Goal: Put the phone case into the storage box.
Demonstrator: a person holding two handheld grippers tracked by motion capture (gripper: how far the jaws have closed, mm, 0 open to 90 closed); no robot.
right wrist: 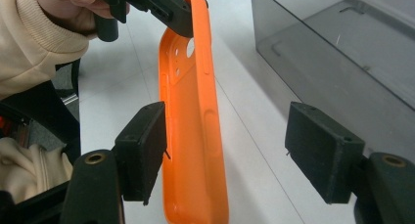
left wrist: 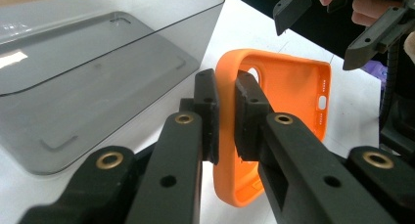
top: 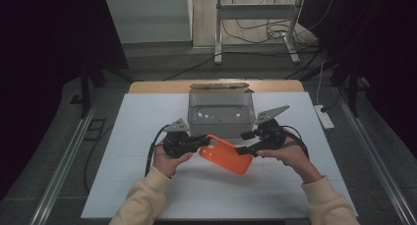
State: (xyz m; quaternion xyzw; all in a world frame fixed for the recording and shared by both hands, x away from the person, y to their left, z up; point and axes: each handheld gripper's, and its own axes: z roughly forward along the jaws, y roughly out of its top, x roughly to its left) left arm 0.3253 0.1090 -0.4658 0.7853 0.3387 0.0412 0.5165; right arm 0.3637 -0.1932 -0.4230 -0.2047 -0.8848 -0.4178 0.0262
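Pinching an orange case [top: 226, 154] by its end above the counter [top: 147, 122], the left tool [top: 200, 142] holds it before a grey box [top: 220, 114]; right tool [top: 244, 142] spread, case between its jaws

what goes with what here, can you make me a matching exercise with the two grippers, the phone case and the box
Things:
1. left gripper
2. right gripper
3. phone case
4. clear box

States:
A. orange, held up off the table
B. jaws apart, clamping nothing
C. grey-tinted, standing on the table behind the hands
D. jaws clamped on a rim

Pairs: 1-D, 2-B, 3-A, 4-C
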